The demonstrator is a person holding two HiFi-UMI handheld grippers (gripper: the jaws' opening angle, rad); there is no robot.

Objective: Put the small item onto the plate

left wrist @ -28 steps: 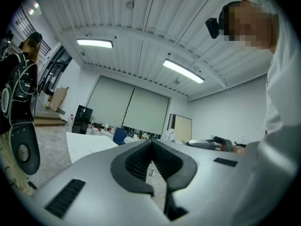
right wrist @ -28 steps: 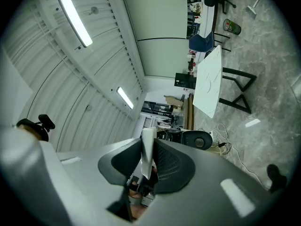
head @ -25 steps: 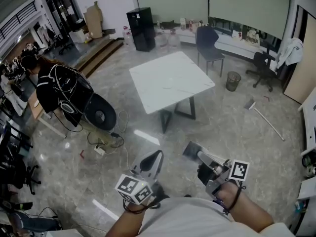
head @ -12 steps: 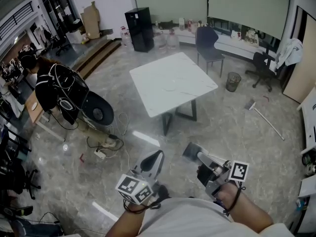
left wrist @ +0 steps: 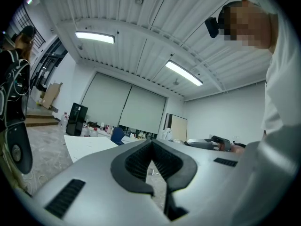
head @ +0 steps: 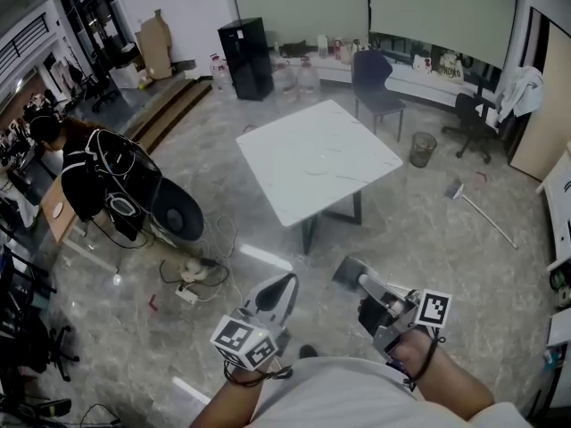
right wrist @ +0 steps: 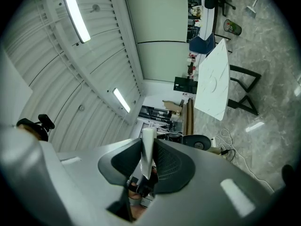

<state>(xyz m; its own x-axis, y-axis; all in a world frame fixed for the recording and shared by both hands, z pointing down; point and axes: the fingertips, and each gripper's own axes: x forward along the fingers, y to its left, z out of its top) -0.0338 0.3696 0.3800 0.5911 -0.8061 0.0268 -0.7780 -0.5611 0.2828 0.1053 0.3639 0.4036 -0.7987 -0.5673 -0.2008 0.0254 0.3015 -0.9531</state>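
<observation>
Thin white item edge-on, clamped between right gripper jaws

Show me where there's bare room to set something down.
The white table looks bare all over, with the blue chair beyond its far corner. The floor between table and bin is open. Left is crowded: cables on the floor and a person beside a dark round machine.

Your right gripper grips a small white item. Its lower end is hidden between the pads, and what kind of item it is cannot be told. In the head view the gripper hides the item altogether. Your right forearm is cut off at the bottom edge there. The objects on the counter at the top of the frame are too small to identify.
</observation>
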